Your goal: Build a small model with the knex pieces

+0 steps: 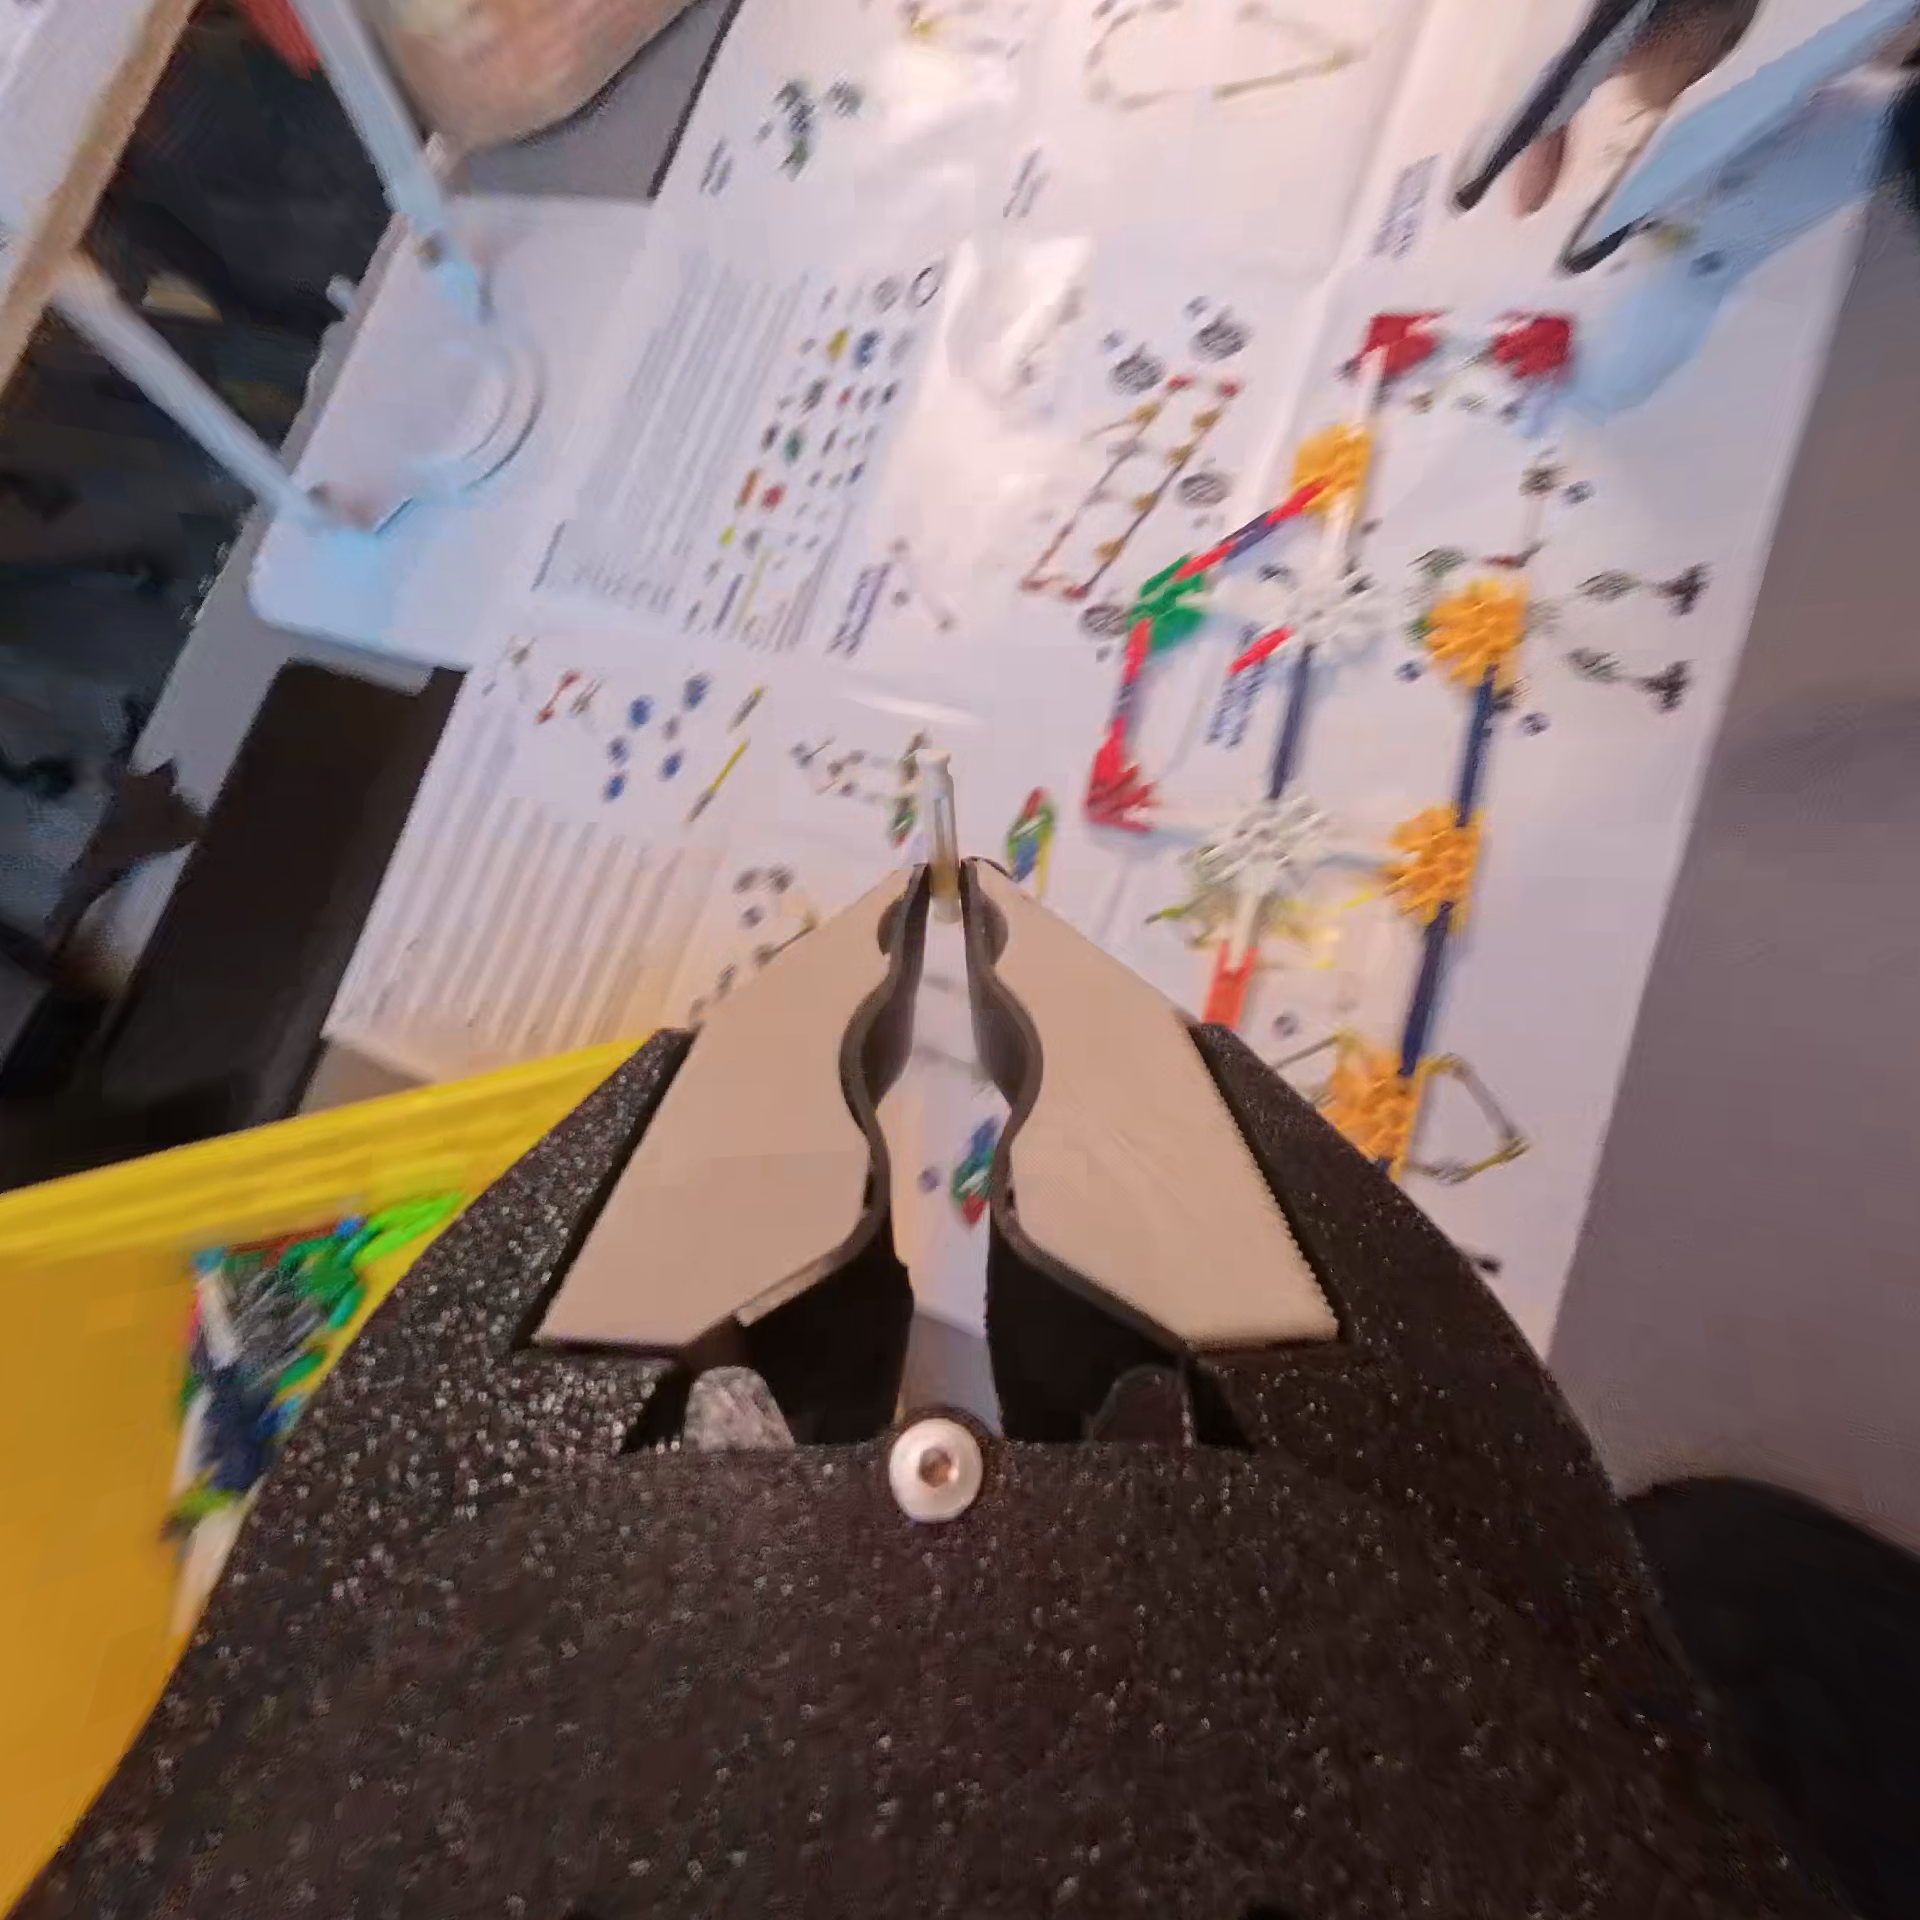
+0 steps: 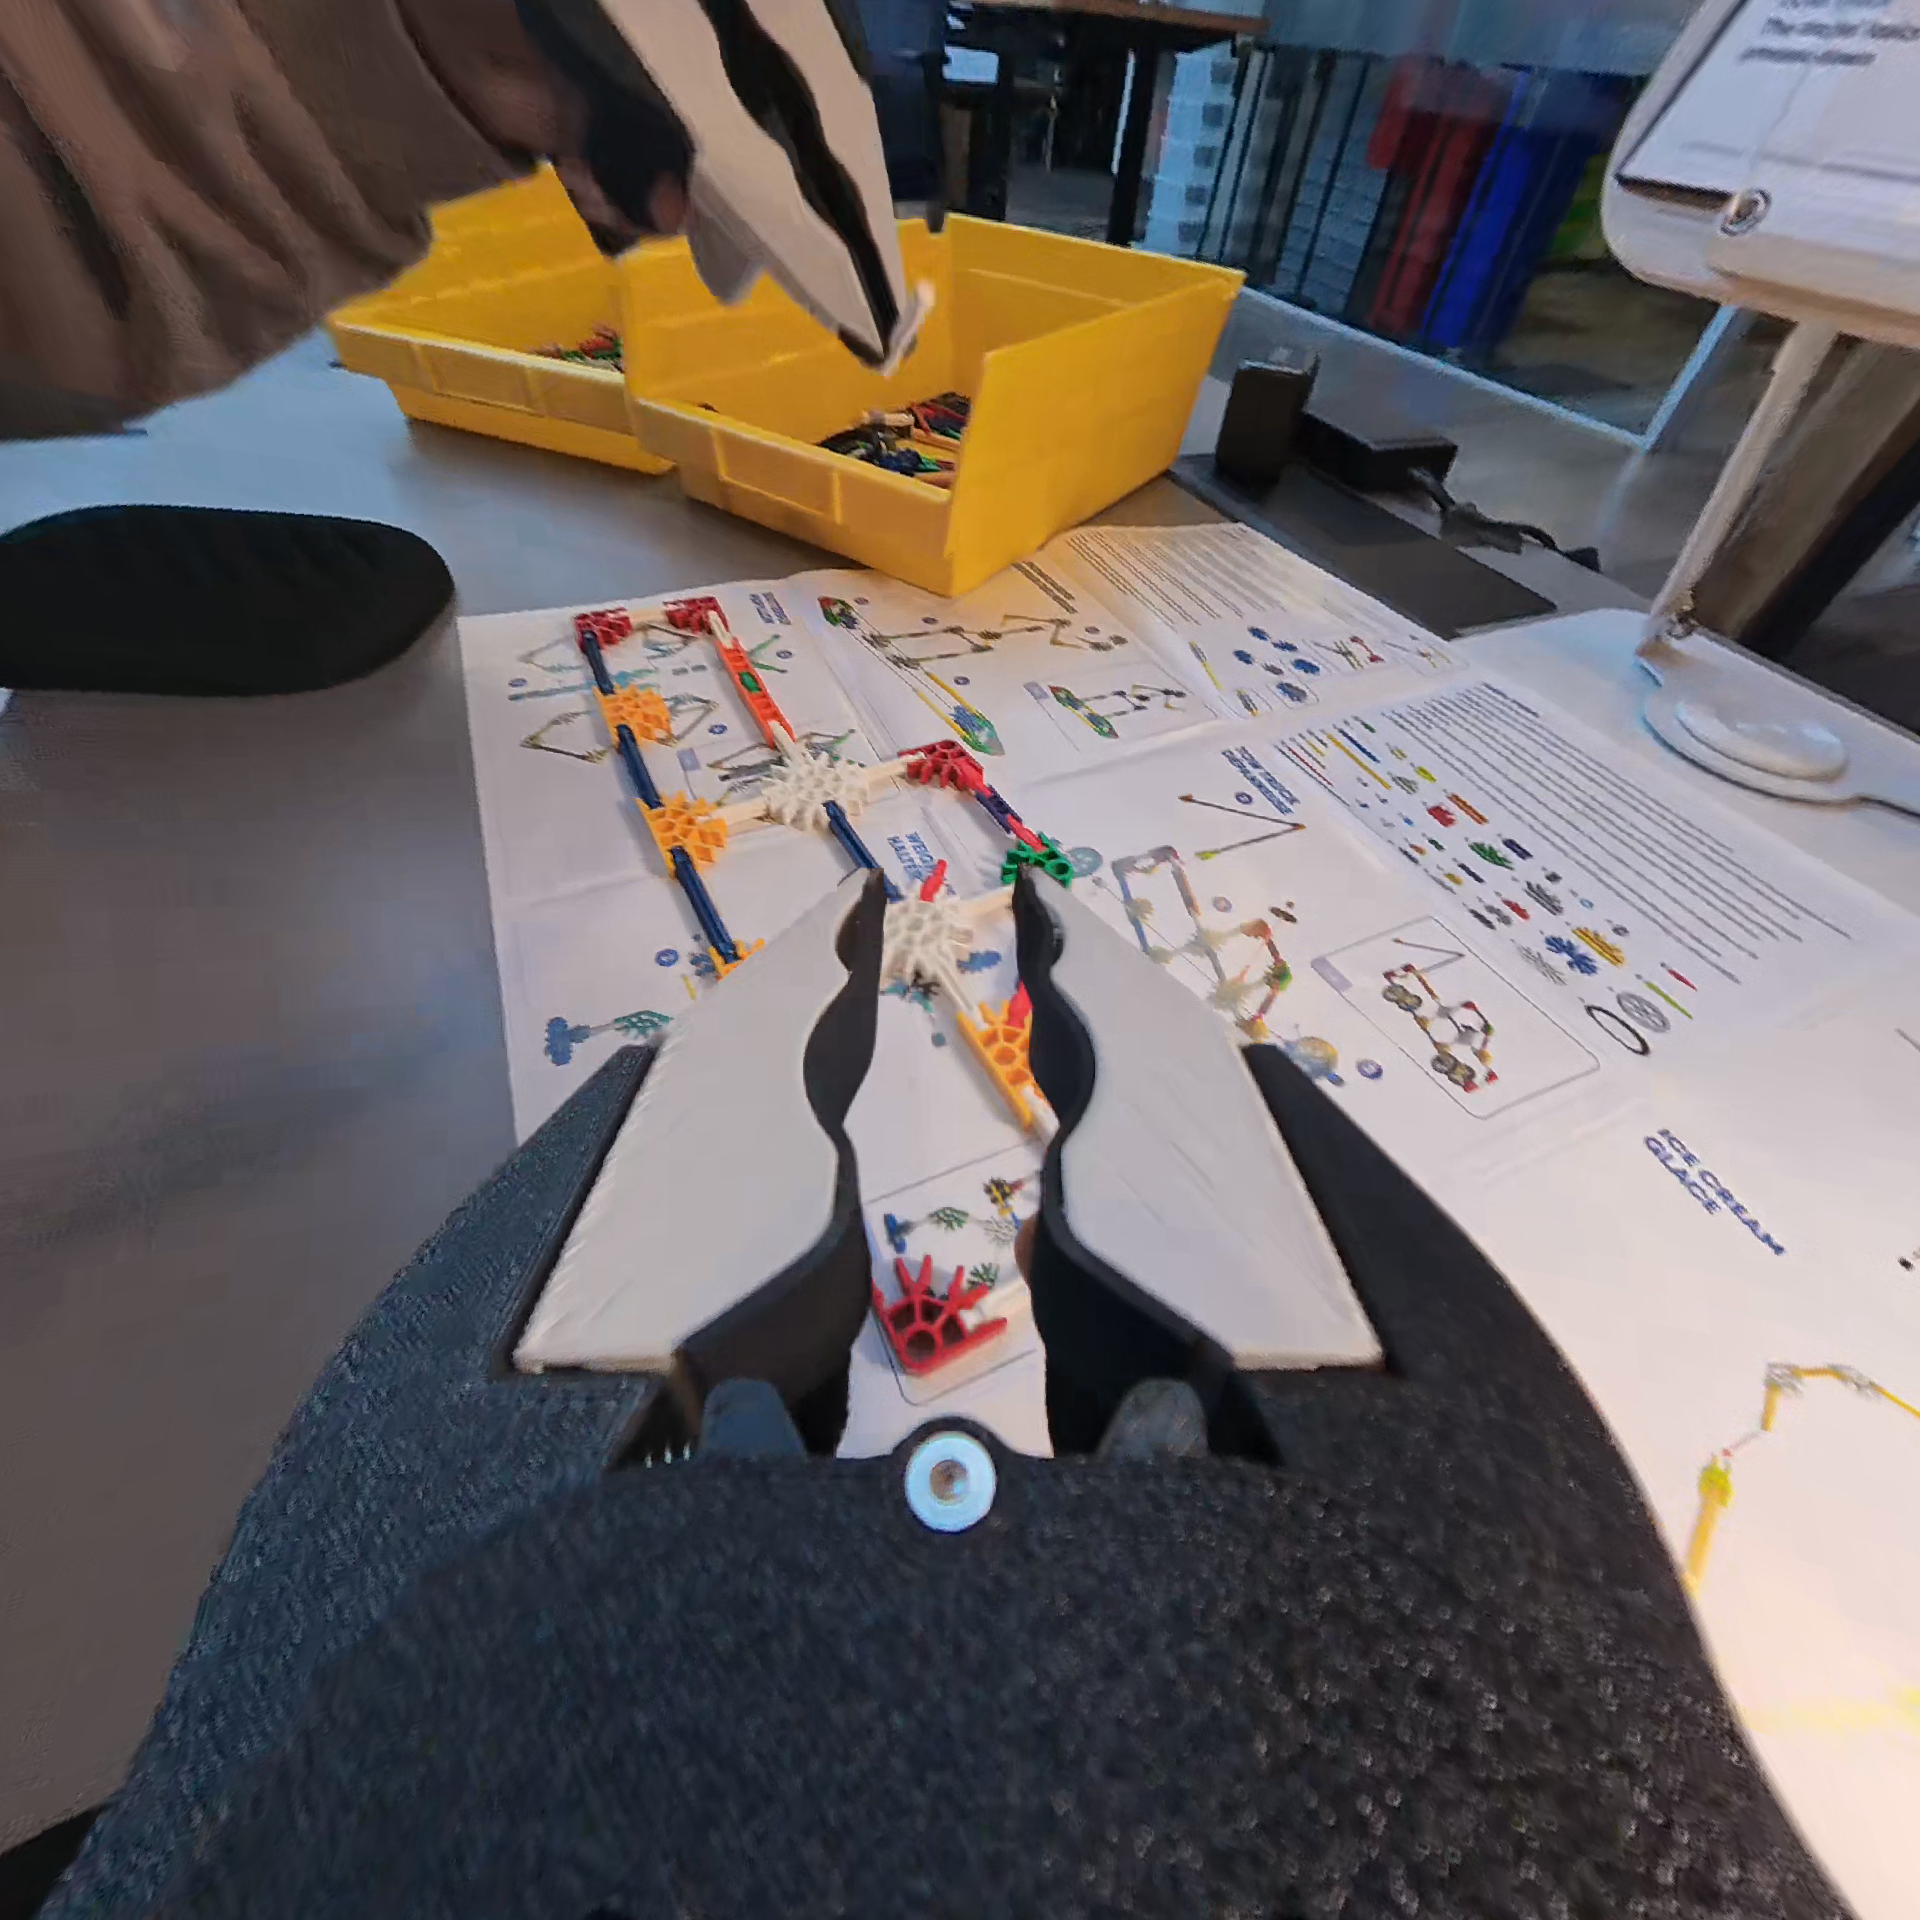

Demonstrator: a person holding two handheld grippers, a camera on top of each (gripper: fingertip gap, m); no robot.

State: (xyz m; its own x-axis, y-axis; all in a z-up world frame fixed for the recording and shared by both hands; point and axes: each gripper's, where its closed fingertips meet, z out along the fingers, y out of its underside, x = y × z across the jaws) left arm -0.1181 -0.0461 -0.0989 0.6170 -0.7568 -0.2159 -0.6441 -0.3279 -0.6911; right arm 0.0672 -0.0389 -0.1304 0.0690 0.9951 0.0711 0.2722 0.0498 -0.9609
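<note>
grey table (image 2: 312, 987) | on it: instruction sheet (image 2: 1299, 1039), two yellow bins (image 2: 1039, 468), lamp base (image 2: 1745, 748)

Looks like a workshop or makerspace-type room. The grey table (image 2: 312, 987) has a big instruction sheet (image 2: 1195, 831) spread on it, two yellow parts bins (image 2: 1091, 416) behind that sheet, and colourful storage racks (image 2: 1475, 187) further back past the bins.

Yellow bins (image 2: 1049, 416) of small parts behind a printed instruction sheet (image 2: 1351, 831), white lamp base (image 2: 1756, 743) alongside
</note>
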